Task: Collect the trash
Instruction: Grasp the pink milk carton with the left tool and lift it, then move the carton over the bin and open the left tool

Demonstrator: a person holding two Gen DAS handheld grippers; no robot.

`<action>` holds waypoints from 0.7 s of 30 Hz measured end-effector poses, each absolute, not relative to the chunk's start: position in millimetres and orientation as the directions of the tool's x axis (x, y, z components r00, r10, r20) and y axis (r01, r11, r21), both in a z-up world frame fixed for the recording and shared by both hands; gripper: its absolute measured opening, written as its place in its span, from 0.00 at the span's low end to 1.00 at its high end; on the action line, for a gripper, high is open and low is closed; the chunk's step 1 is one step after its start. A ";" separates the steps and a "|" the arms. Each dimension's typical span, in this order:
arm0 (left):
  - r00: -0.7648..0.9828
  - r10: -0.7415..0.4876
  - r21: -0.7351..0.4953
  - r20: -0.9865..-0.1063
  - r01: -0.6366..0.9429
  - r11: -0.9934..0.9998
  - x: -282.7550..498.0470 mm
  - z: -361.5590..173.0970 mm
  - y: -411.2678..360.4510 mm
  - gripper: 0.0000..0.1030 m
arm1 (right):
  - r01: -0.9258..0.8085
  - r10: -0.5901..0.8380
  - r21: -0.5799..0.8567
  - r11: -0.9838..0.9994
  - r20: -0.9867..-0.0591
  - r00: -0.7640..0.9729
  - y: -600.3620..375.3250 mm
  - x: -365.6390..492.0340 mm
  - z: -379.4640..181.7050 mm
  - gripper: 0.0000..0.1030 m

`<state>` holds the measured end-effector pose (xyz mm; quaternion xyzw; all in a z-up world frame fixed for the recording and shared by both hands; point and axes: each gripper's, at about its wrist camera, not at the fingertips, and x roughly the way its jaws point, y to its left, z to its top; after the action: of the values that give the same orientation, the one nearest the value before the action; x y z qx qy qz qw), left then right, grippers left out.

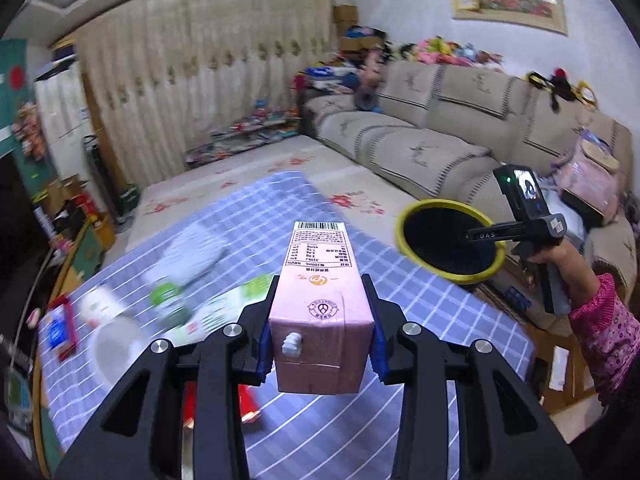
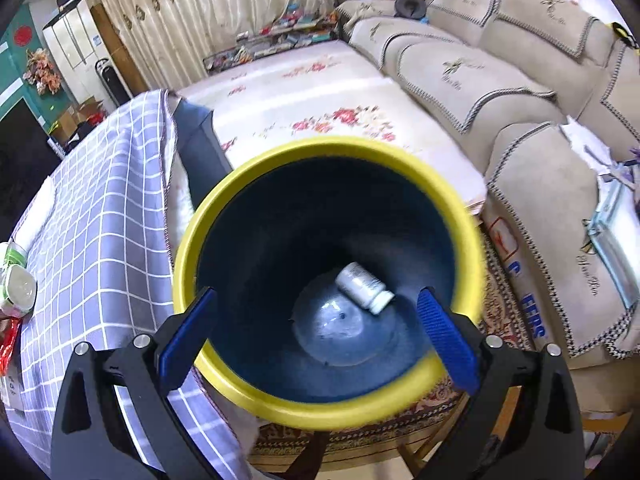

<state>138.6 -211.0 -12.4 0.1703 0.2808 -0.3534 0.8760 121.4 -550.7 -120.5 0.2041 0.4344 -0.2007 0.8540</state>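
Left wrist view. Our left tongs (image 1: 320,344) are clamped on a pink carton (image 1: 320,300), one blue pad on each long side, the white cap facing the camera and the barcode end pointing away. The carton is held above the counter (image 1: 400,288), which wears a blue checked cloth. Still lying on the cloth to the left: a green-and-white bottle (image 1: 172,300), a blurred white cup (image 1: 104,308) and a red-edged packet (image 1: 60,330). Something red (image 1: 250,404) shows under the tongs; we cannot tell what it is. Past the counter's right edge stands the yellow-rimmed bin (image 1: 450,240), with the right tongs' handle, held in our right hand (image 1: 552,254), hanging over it.

Right wrist view. Our right tongs (image 2: 320,328) stand wide open and hold nothing, looking straight down into the bin (image 2: 320,412). One white bottle (image 2: 362,286) lies on its side on the bin floor. The bin sits just beside the counter edge (image 2: 120,200), with a sofa (image 2: 500,80) behind.

Step in hand, as we judge it: carrying the carton to the bin. The next move calls for swinging the left tongs right until the carton is over the rim, then releasing; the right tongs should first clear the opening.
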 end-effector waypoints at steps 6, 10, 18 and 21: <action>0.461 -0.586 0.064 -0.666 0.818 0.571 158.2 -33.5 -307.5 0.36 | 0.566 -0.229 0.166 0.808 -0.797 0.559 -570.1 79.1 -106.2 0.92; 0.396 -0.596 0.053 -0.699 0.859 0.510 170.6 -55.2 -372.0 0.36 | 0.602 -0.280 0.152 0.784 -0.779 0.561 -585.2 47.7 -95.6 0.92; 0.255 -0.532 0.004 -0.808 0.904 0.427 195.4 -118.9 -493.7 0.36 | 0.634 -0.294 0.171 0.754 -0.776 0.558 -607.8 16.1 -91.4 0.92; 0.244 -0.493 0.016 -0.835 0.907 0.422 199.7 -140.9 -516.9 0.37 | 0.638 -0.286 0.178 0.749 -0.783 0.553 -613.2 13.7 -96.9 0.92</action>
<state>199.7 -516.9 -140.9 0.2612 0.3962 -0.4700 0.7443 13.7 -613.2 -96.9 0.2279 0.3870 -0.2714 0.8513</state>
